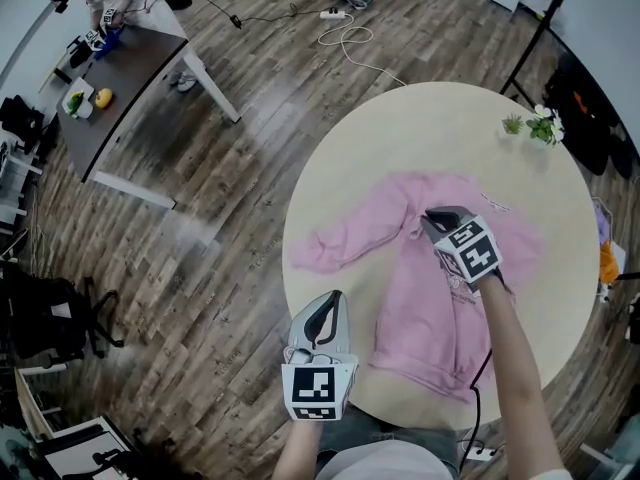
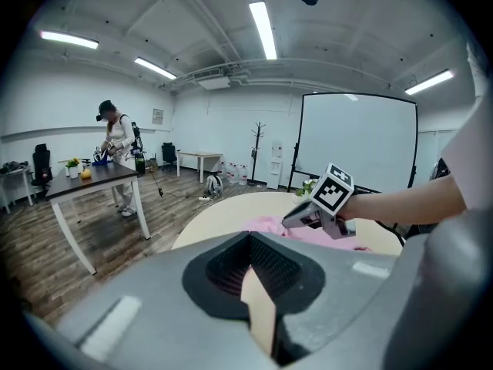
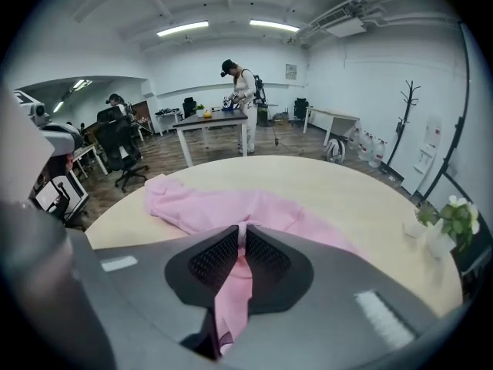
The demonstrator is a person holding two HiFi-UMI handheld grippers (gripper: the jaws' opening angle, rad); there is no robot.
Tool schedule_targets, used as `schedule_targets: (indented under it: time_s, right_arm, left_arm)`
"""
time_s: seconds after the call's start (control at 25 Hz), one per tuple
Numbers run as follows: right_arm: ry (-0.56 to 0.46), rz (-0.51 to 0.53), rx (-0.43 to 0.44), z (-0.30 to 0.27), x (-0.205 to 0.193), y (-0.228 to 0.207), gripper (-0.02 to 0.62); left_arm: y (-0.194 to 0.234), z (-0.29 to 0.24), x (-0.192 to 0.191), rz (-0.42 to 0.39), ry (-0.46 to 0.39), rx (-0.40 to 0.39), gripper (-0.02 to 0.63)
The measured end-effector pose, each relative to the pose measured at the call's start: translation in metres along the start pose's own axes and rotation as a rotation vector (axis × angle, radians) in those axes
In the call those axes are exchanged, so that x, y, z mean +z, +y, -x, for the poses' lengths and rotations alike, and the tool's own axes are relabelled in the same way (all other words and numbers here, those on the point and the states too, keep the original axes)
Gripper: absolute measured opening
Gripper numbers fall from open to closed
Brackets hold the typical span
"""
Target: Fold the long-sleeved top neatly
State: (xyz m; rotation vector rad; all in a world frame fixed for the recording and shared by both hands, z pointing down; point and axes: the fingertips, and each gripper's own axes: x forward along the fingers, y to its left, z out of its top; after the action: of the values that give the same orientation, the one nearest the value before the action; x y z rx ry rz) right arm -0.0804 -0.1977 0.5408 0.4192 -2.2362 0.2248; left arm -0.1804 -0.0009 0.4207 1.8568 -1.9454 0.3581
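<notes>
Top [image 1: 425, 313] lies spread on the round table [image 1: 440, 128], centre-right in the head view. It's soft, light and floppy, so grab seams or cuffs. Your right gripper [image 1: 429, 217] pinches a fold near the collar. Your left gripper [image 1: 324, 306] hovers closed and empty, lower left. No writing I can read.
</notes>
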Motion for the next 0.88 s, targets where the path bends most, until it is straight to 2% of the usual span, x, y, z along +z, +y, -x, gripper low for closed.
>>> schedule_targets:
  time_s: [0.2,0.32,0.48,0.56,0.72,0.88]
  right_arm:
    - [0.015,-0.039,0.017,-0.018,-0.016,0.009,0.129]
    - [-0.002,-0.053,0.01,-0.017,-0.021,0.012,0.145]
    - [-0.027,-0.078,0.002,-0.009,-0.025,0.011,0.201]
    - [-0.038,-0.09,-0.011,-0.002,-0.029,0.008,0.201]
    - [-0.061,-0.121,-0.083,0.021,-0.048,-0.004,0.202]
    - [-0.063,-0.152,-0.235,0.057,-0.086,-0.028,0.209]
  left_arm:
    - [0.0,-0.002,-0.004,0.004,0.01,0.002,0.0]
    - [-0.002,-0.003,-0.007,0.001,0.014,0.0,0.0]
    - [-0.006,-0.008,-0.008,-0.003,0.017,-0.011,0.0]
    - [-0.011,-0.011,-0.007,-0.006,0.016,-0.021,0.0]
    - [-0.02,-0.014,-0.007,-0.02,0.017,-0.039,0.0]
    - [-0.03,-0.019,-0.003,-0.032,0.015,-0.063,0.0]
